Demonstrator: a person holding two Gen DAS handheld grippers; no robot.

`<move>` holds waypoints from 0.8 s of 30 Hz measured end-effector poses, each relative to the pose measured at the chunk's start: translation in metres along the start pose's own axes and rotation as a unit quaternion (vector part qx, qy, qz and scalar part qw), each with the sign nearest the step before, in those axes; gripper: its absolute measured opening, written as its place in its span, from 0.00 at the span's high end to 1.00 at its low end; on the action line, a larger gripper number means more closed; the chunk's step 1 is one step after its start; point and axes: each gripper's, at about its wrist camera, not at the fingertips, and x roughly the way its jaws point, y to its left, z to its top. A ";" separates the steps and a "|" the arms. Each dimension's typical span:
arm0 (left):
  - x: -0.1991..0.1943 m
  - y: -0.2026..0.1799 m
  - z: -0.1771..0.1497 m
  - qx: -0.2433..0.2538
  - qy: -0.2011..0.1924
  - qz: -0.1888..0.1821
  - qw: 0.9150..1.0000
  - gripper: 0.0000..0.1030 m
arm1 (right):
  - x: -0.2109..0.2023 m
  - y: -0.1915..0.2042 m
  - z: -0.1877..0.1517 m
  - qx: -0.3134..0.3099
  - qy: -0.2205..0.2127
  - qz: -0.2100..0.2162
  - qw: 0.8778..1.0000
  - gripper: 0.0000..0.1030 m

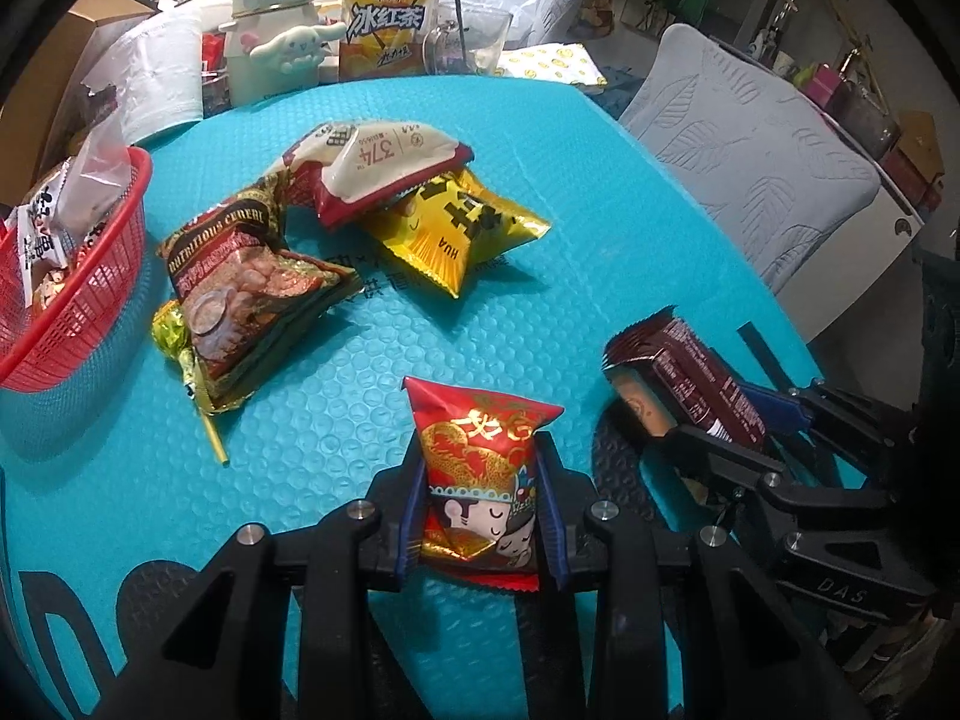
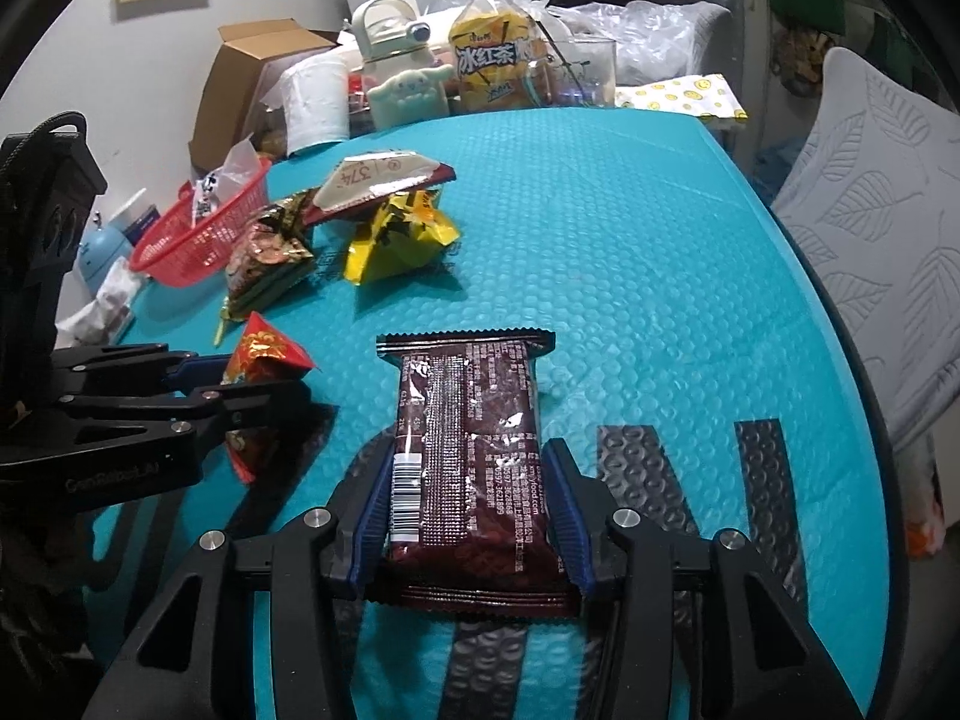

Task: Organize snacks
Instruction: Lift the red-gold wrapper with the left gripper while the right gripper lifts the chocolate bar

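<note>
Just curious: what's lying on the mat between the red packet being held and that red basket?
In the left wrist view, the cereal bag and a gold-wrapped lollipop lie between the red packet and red basket.

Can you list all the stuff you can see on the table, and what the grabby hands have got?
red snack packet: 1, red and gold, in the left gripper
brown snack bar: 1, dark brown, in the right gripper
cereal bag: 1, brown and gold, mat centre-left
yellow packet: 1, gold, mat centre
white-red packet: 1, lying on the yellow packet
red basket: 1, left edge, holding packets
tea bottle: 1, yellow, far edge
blue mat: 1, teal, under everything
left gripper: 1, black, shut
right gripper: 1, black, shut
</note>
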 end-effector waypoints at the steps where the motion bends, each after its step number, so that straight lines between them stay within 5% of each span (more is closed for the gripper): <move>1: -0.001 0.001 0.001 0.000 -0.001 -0.002 1.000 0.70 | -0.002 0.001 0.000 0.001 -0.002 0.003 1.000 0.54; 24: -0.097 0.015 -0.009 -0.013 -0.104 0.033 0.994 0.70 | -0.036 0.061 0.028 -0.067 -0.059 0.056 0.994 0.54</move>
